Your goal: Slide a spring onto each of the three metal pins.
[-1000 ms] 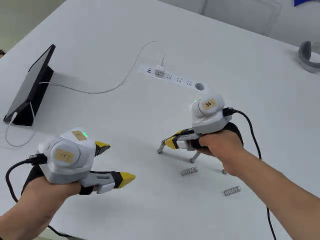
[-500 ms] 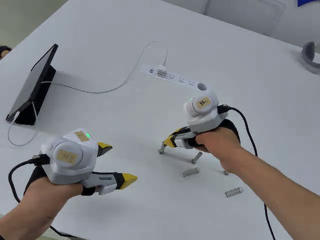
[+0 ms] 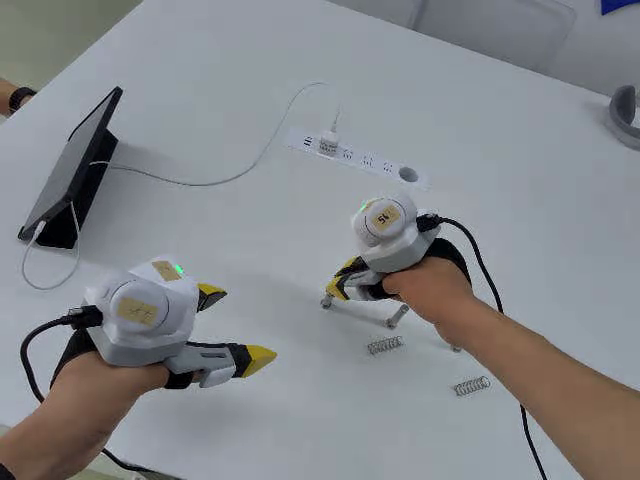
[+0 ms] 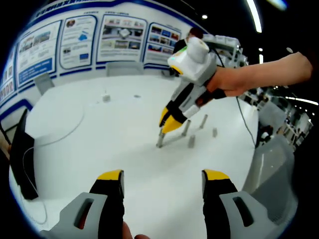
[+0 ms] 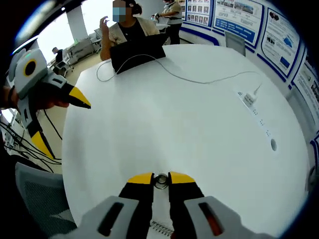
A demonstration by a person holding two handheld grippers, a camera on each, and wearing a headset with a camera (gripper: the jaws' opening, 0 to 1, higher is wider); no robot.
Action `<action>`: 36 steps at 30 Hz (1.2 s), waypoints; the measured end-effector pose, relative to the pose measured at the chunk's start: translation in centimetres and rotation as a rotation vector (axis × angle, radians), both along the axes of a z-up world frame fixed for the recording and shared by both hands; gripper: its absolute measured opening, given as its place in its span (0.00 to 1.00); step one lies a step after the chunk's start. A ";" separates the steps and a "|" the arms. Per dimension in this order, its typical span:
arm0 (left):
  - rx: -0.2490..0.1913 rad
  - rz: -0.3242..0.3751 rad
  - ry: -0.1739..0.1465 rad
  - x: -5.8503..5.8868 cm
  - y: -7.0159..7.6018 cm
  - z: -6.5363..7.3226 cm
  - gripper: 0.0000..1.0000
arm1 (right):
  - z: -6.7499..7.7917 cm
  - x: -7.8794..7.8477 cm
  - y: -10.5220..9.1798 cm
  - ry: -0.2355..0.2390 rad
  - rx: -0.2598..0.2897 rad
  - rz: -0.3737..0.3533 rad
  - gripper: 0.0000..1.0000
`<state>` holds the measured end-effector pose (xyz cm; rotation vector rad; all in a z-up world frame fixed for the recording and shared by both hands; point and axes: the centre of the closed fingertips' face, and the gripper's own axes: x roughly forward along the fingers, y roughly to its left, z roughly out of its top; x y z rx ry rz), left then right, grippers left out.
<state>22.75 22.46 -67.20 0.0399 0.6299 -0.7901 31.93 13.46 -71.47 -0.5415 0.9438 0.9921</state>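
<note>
Three short metal pins stand on the white table: the left pin point(image 3: 326, 300), the middle pin point(image 3: 397, 317) and the right pin point(image 3: 455, 347). My right gripper point(image 3: 338, 290) hovers right over the left pin. In the right gripper view its jaws are shut point(image 5: 160, 178) on a small round spring end point(image 5: 160, 181). Two loose springs lie on the table, one point(image 3: 384, 345) near the middle pin and one point(image 3: 470, 385) further right. My left gripper point(image 3: 232, 325) rests open at the front left, with nothing between its jaws point(image 4: 162, 175).
A tablet on a stand point(image 3: 70, 170) sits at the far left, its cable trailing. A white power strip point(image 3: 360, 158) lies behind the pins. A grey headset point(image 3: 625, 105) rests at the table's right edge. A person point(image 5: 132, 30) stands beyond the table.
My right gripper has tipped more upright, its body swinging left over the left pin. The left gripper has stayed put.
</note>
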 end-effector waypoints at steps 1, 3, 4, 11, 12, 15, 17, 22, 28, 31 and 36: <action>0.000 0.000 0.000 0.0 0.0 0.0 0.64 | -0.1 0.0 0.0 0.001 -0.001 0.000 0.13; 0.000 0.002 0.001 0.0 0.1 0.0 0.64 | -0.3 0.0 0.0 0.004 -0.002 0.001 0.13; 0.000 0.003 0.002 0.0 0.1 -0.1 0.64 | -0.4 0.0 0.0 0.006 -0.001 0.000 0.13; -0.001 0.006 0.005 0.0 0.1 -0.2 0.64 | -1.4 0.1 0.2 0.013 -0.012 0.007 0.13; -0.002 0.007 0.005 0.0 0.1 -0.1 0.64 | -1.5 0.1 0.2 0.014 -0.014 0.007 0.13; -0.003 0.009 0.005 0.0 0.0 -0.1 0.64 | -1.8 0.0 0.3 0.014 -0.016 0.010 0.13; -0.002 0.010 0.006 0.0 0.1 -0.2 0.64 | -2.1 0.0 0.3 0.019 -0.020 0.010 0.13; -0.004 0.013 0.012 -0.1 0.2 -0.2 0.64 | -2.6 0.2 0.2 0.023 -0.026 0.006 0.13; -0.003 0.016 0.015 -0.2 0.3 -0.3 0.64 | -3.1 0.1 0.3 0.027 -0.033 0.012 0.13; -0.001 0.016 0.014 -0.1 0.3 -0.3 0.64 | -3.1 0.0 0.3 0.029 -0.031 0.015 0.13; -0.004 0.019 0.012 -0.1 0.3 -0.1 0.64 | -2.8 -0.2 0.4 0.024 -0.015 0.017 0.16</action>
